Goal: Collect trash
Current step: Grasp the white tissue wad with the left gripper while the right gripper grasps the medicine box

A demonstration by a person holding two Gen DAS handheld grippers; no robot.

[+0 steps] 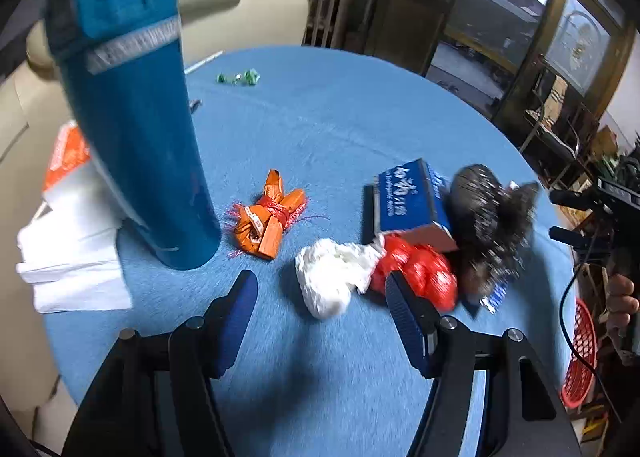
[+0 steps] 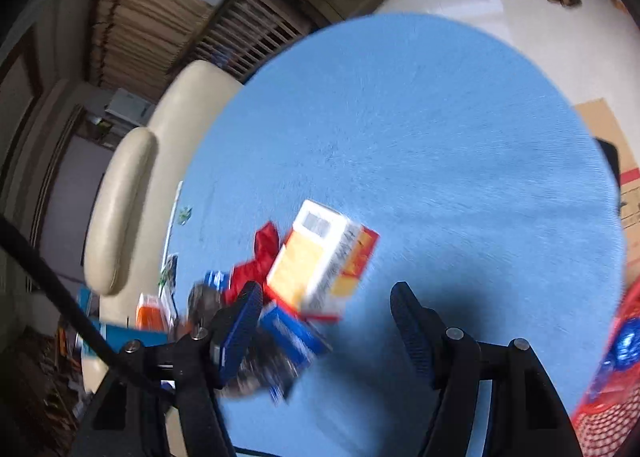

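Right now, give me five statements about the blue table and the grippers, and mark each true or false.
1. The blue bottle lies on its side. False: it stands upright on the table.
2. The white crumpled wad touches the red wrapper. True.
3. The left gripper is clamped on the orange wrapper. False: its jaws are open, holding nothing.
4. A green wrapper lies apart at the far side. True.
5. The right gripper holds the orange-and-white carton. False: it is open and empty.

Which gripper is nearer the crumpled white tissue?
Left. The left gripper hovers open with the white tissue just ahead between its fingers; the right gripper faces the boxes beyond the pile.
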